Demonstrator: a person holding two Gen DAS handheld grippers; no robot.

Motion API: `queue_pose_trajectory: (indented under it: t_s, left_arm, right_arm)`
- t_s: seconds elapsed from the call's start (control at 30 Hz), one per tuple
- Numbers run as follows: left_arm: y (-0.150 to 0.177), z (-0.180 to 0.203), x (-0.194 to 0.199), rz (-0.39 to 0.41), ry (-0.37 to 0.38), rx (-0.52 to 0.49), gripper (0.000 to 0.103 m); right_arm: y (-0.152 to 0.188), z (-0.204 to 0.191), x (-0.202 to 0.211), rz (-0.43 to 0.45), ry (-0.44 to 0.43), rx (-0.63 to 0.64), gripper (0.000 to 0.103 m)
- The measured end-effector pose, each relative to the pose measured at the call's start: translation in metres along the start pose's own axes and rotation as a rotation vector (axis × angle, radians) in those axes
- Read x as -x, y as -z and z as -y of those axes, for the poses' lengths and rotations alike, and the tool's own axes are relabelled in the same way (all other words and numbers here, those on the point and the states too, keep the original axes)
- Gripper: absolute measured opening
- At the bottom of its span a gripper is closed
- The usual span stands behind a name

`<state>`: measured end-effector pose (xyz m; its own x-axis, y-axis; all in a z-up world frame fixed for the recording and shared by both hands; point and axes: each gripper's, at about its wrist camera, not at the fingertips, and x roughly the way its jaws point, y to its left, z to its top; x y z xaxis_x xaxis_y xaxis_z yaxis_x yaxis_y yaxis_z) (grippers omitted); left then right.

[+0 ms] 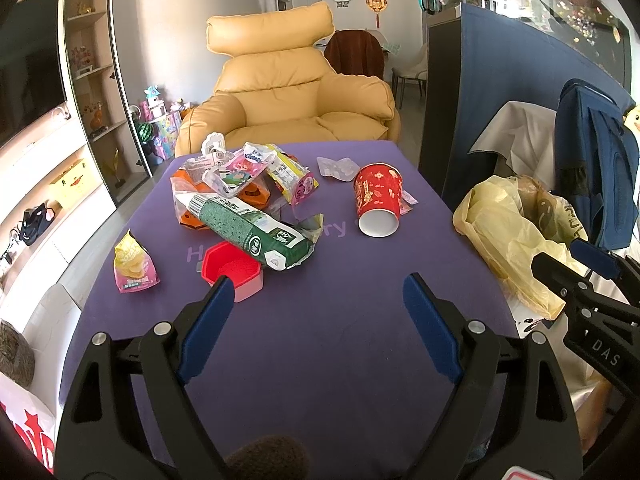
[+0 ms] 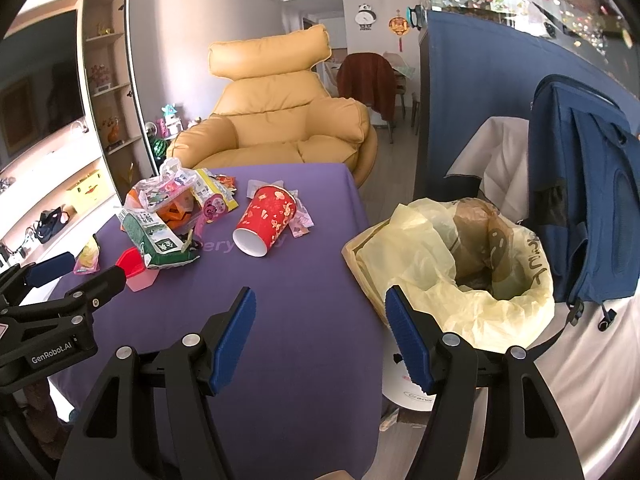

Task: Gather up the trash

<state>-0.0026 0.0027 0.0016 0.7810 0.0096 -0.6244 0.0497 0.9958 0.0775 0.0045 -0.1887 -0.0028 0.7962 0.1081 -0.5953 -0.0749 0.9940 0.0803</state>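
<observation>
While both claws hang apart and empty over a purple-covered counter (image 1: pixel 320 320), the litter lies ahead of them. The left claw (image 1: pixel 318 298) has its blue pads spread wide, a red hexagonal tub (image 1: pixel 232 270) just beyond its left pad and touching a green wrapper (image 1: pixel 256 232) at the near edge of a heap of packets (image 1: pixel 244 172). Left of that claw sits a small yellow-and-pink snack bag (image 1: pixel 132 266); ahead and slightly right, a red paper cup (image 1: pixel 378 196) lies on its side, mouth toward the claw. The right claw (image 2: pixel 320 316) is likewise spread, straddling the counter's right edge, with the yellow-lined trash bin (image 2: pixel 460 280) just beyond its right pad, off the counter. A tan armchair (image 2: pixel 276 120) stands behind the counter.
</observation>
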Motion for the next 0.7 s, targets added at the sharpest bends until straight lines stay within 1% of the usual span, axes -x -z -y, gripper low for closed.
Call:
queue_pose_trajectory:
  t_s: [0.7]
  left_arm:
    - [-0.0002, -0.0009, 0.0021, -0.003, 0.001, -0.001, 0.082]
  right_arm:
    - [0.0005, 0.0015, 0.0019, 0.0, 0.003, -0.007, 0.064]
